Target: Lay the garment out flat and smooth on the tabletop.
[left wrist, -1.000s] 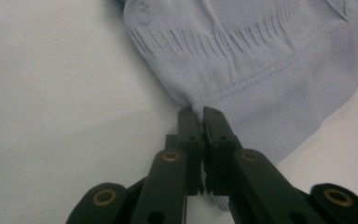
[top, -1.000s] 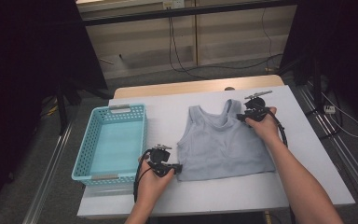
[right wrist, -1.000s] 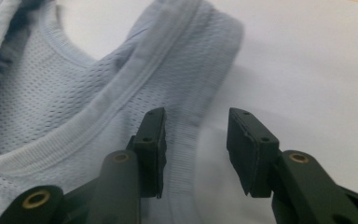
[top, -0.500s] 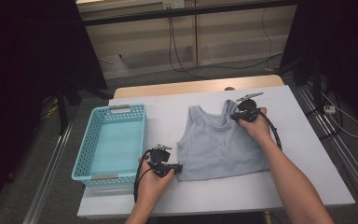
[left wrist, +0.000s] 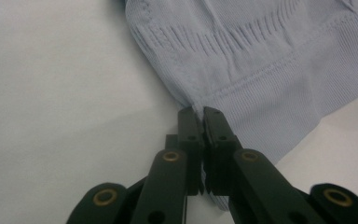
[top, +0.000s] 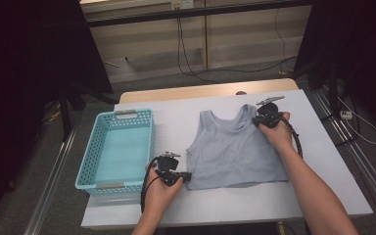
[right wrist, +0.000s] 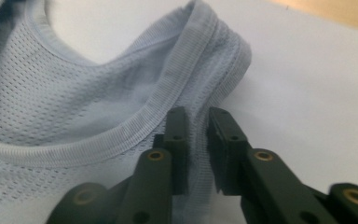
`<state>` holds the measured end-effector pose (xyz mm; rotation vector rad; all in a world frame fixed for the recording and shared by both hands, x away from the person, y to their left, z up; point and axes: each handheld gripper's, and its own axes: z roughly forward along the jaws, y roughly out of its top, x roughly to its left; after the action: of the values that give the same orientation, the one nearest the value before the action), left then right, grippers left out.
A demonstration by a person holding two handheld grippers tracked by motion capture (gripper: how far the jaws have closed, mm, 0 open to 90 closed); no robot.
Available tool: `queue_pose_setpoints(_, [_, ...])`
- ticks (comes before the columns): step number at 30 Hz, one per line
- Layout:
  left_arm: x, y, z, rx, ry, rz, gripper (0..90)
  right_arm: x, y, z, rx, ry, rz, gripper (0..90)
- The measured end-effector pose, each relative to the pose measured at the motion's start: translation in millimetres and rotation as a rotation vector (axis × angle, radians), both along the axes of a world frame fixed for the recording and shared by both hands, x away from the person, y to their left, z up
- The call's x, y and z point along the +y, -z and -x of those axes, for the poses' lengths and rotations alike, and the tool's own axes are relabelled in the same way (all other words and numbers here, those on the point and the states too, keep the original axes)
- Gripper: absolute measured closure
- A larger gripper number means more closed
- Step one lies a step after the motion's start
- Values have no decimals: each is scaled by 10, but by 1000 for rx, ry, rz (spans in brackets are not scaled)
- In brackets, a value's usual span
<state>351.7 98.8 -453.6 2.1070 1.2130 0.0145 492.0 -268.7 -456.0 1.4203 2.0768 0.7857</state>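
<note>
While the left gripper stays clamped on the tank top's lower corner on the table, the right gripper has moved inward onto the shoulder strap – jaws just narrowed around it, then eased slightly – so a two-point lift looks ready

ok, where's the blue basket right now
In the high view, the blue basket sits on the table's left side, left of the vest, beside the left gripper.
</note>
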Motion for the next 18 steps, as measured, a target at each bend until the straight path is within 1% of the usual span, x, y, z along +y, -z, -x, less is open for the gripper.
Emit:
queue_pose_setpoints(2, [-1,0,-1,-1,2,-1,870,38,-54,19,-26,3,-7,710])
queue_pose_setpoints(3, [-2,-1,-2,-1,3,-1,870,48,-90,30,-41,3,0,716])
queue_pose_setpoints(4, [-6,-2,-1,0,-2,2,870,63,-126,42,-51,-6,4,740])
queue_pose_setpoints(5, [-10,-3,1,2,-6,4,870,76,-156,51,-49,-23,1,771])
queue_pose_setpoints(6, [-9,-4,0,0,-5,3,870,86,-177,58,-44,-37,-7,772])
queue_pose_setpoints(7, [-7,-5,-1,1,-6,3,870,93,-191,67,-45,-38,-24,768])
queue_pose_setpoints(8, [-8,-6,-1,2,-5,3,870,104,-196,75,-38,-41,-54,764])
queue_pose_setpoints(9, [-10,-5,0,1,-6,1,870,121,-187,78,-21,-50,-63,745])
queue_pose_setpoints(11, [-13,-10,-1,2,-2,-3,870,170,-143,76,4,-60,-56,697])
queue_pose_setpoints(13, [-15,-11,-2,2,-1,-5,871,219,-95,61,18,-60,-62,691])
queue_pose_setpoints(16, [-14,-9,-4,4,-2,-4,870,308,-39,30,32,-60,-54,708])
queue_pose_setpoints(18, [-13,-9,-4,3,0,-2,870,363,23,5,48,-54,-18,714])
